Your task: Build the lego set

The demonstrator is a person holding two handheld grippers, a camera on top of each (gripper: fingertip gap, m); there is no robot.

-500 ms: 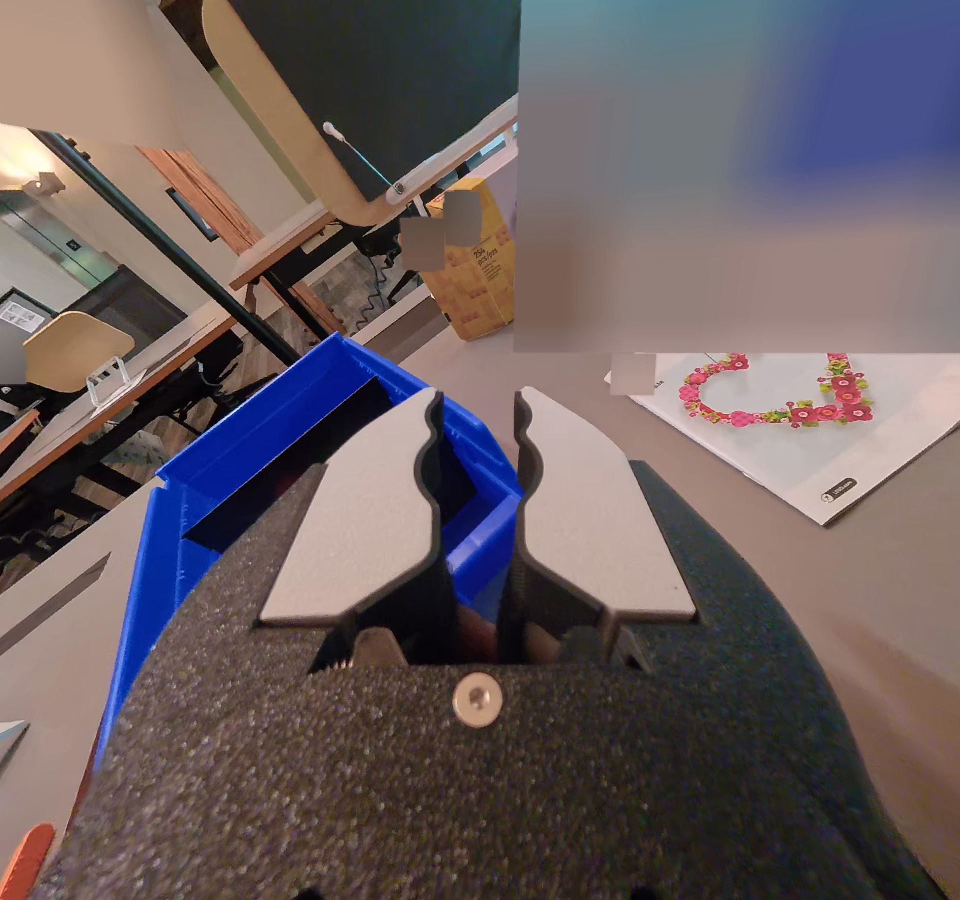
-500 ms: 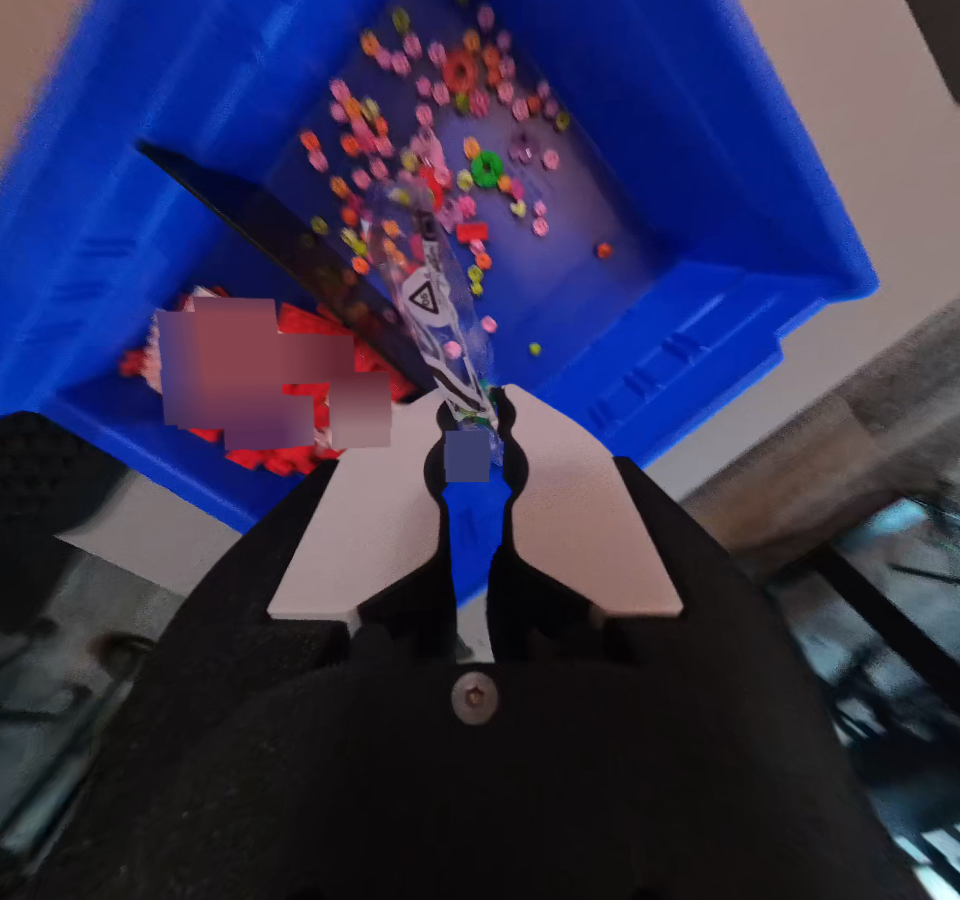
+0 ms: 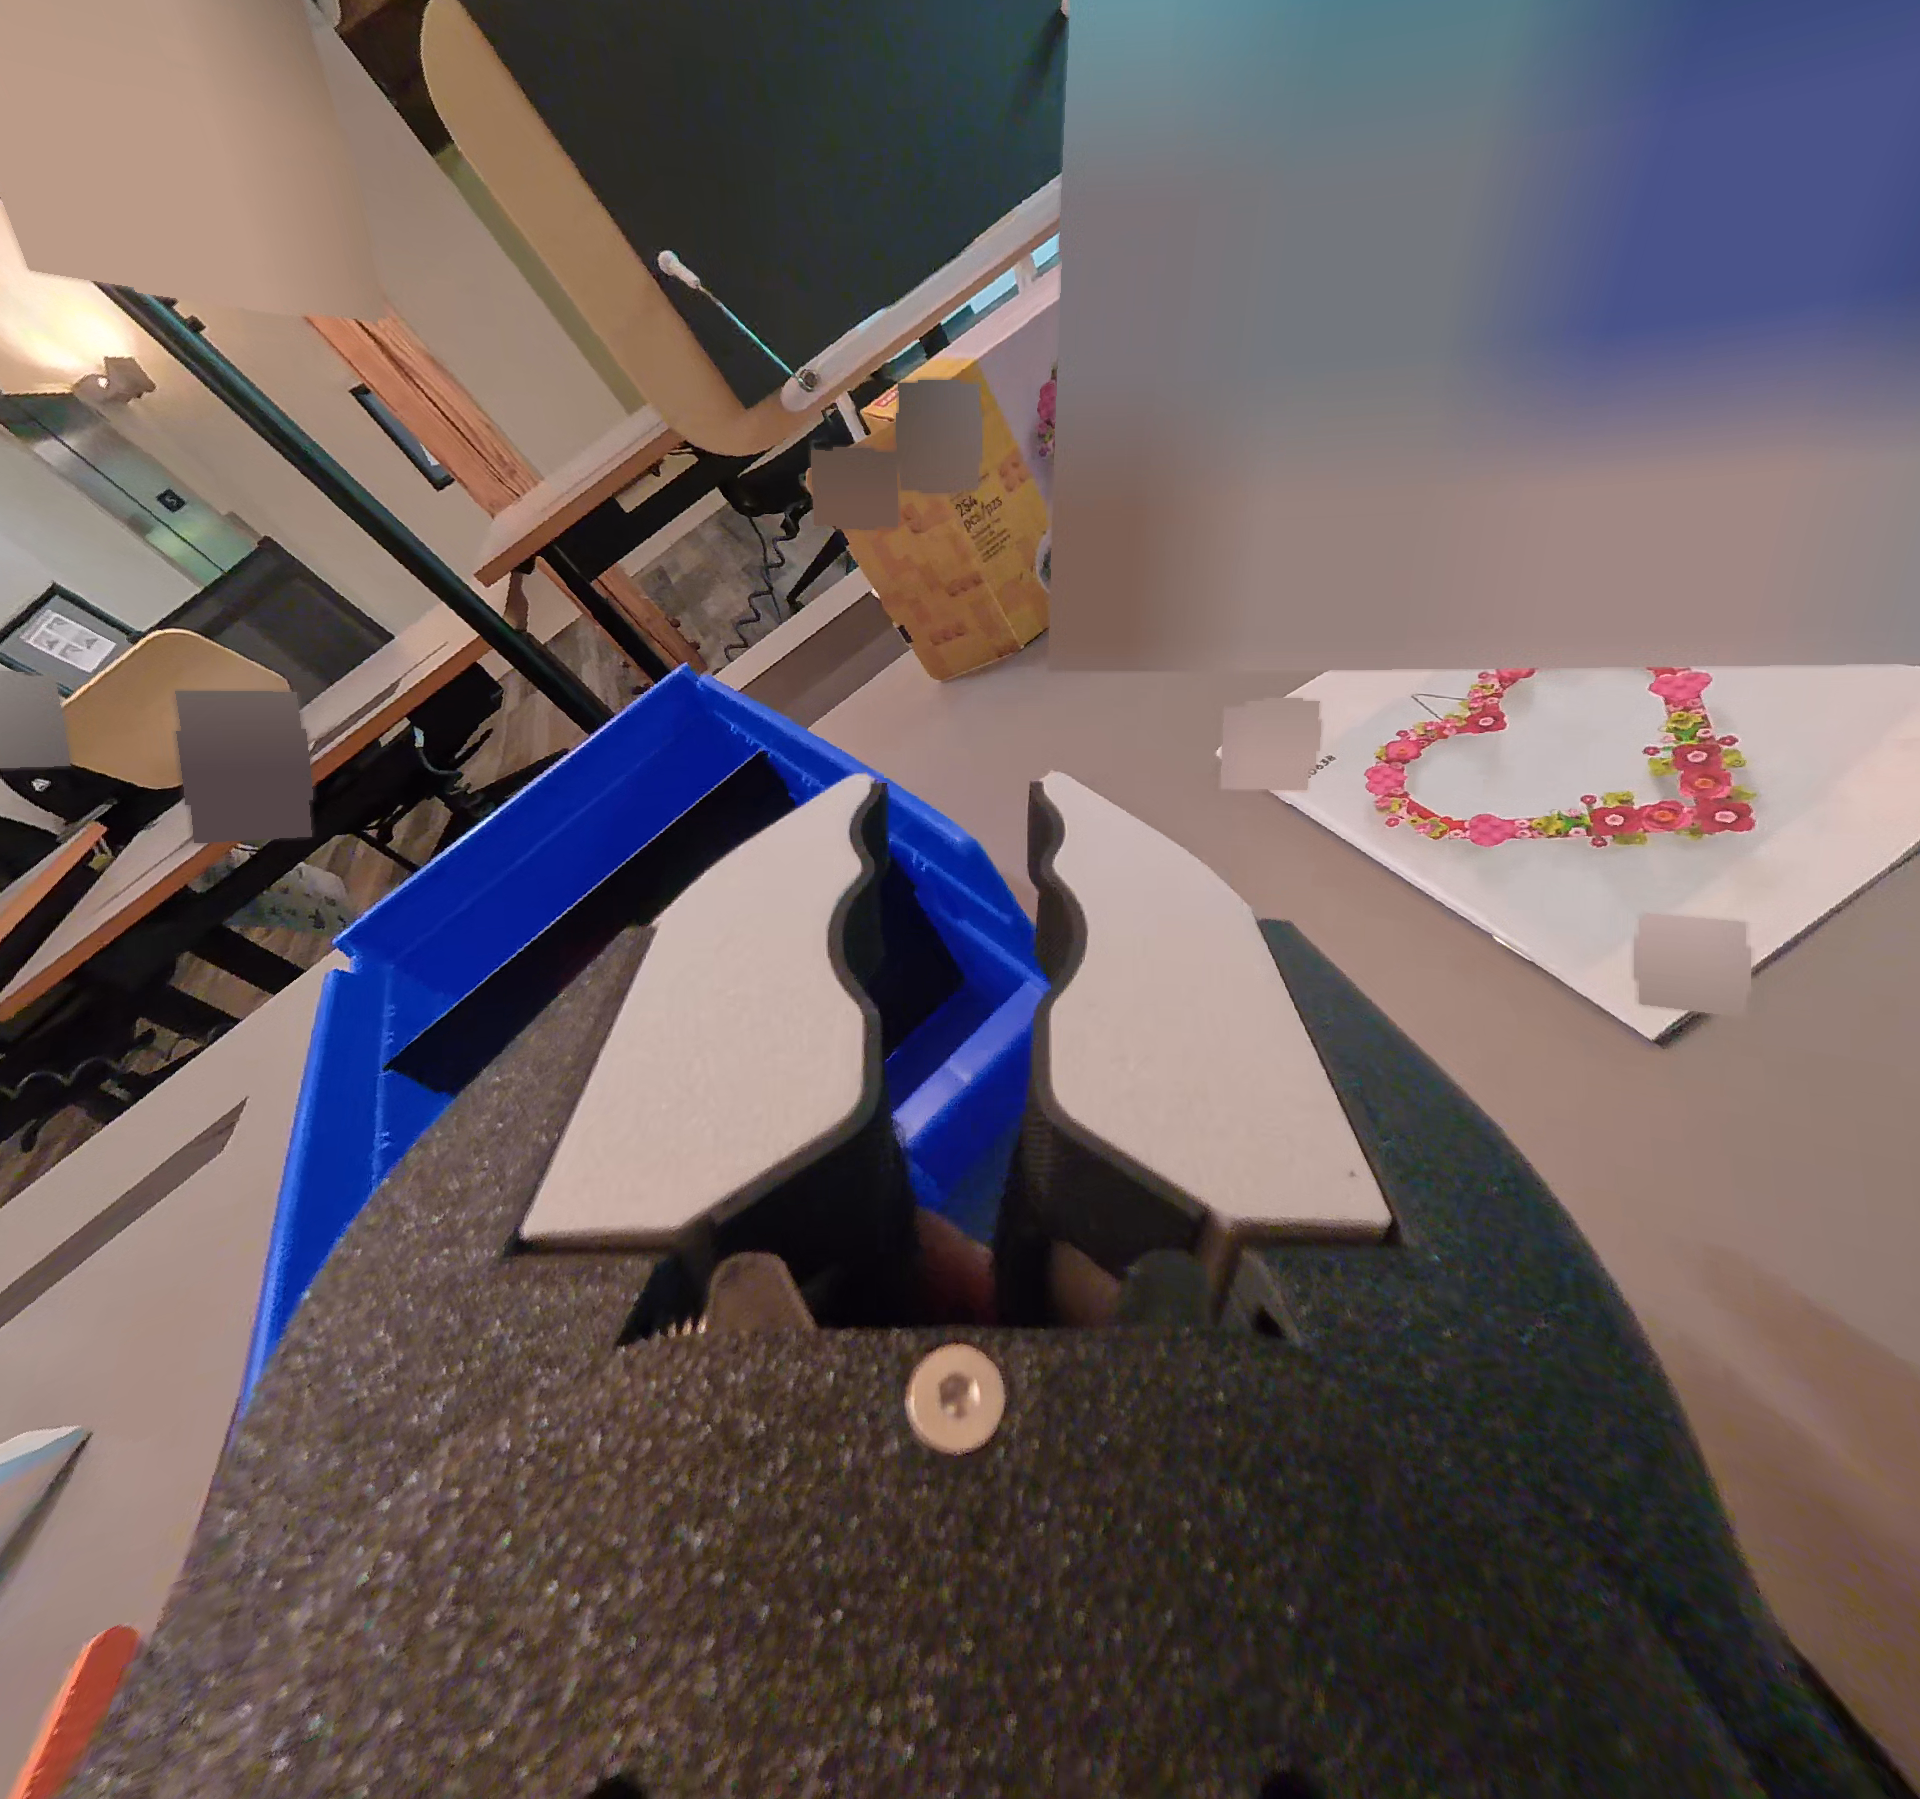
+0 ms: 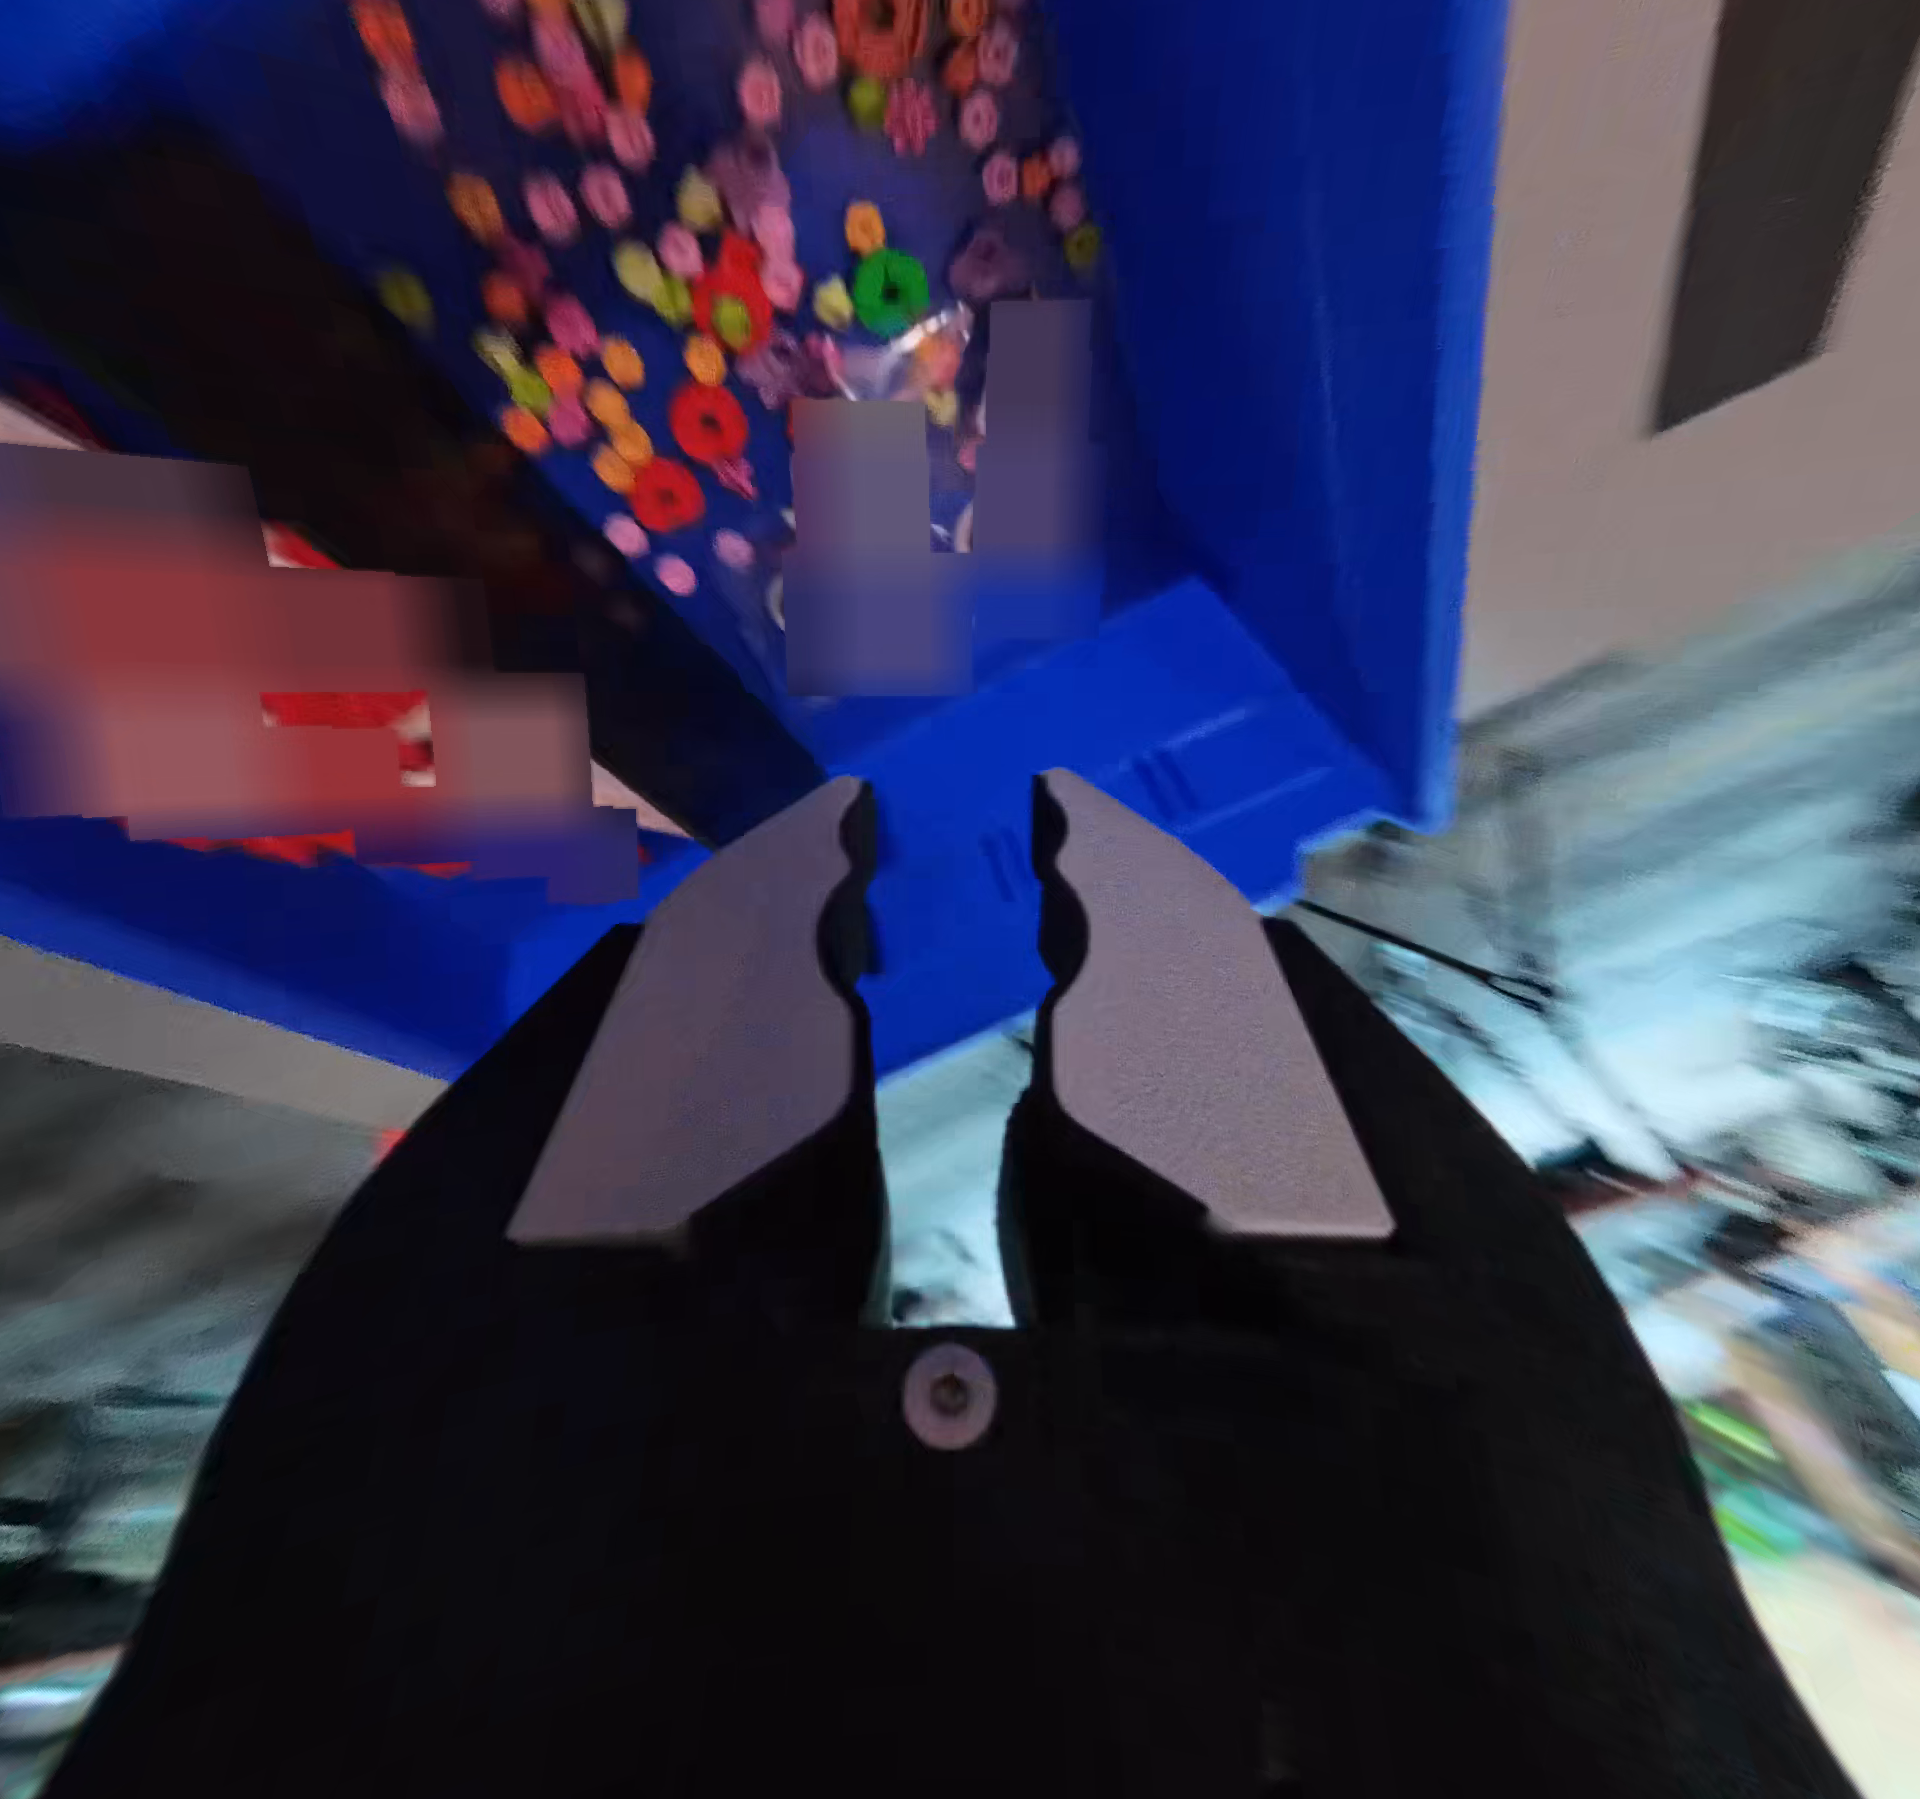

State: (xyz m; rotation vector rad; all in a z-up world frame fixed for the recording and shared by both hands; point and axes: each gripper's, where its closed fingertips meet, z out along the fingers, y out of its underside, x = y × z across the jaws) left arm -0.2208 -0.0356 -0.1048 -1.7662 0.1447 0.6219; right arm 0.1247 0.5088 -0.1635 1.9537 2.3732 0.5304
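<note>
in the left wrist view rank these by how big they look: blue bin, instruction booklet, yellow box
1. blue bin, though it sits nearest the camera, so its lead is unsure
2. instruction booklet, partly cut off by a blur patch
3. yellow box, farthest back and partly hidden

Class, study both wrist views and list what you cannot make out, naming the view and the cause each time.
- Left wrist view: the blue bin's contents, hidden by its walls and the left hand-held gripper.
- Right wrist view: shapes of the small lego pieces, smeared by motion blur.
- Right wrist view: the red pieces left of the black divider, mostly under mosaic patches.
- Left wrist view: the instruction booklet, partly cut off by a patch.
</note>
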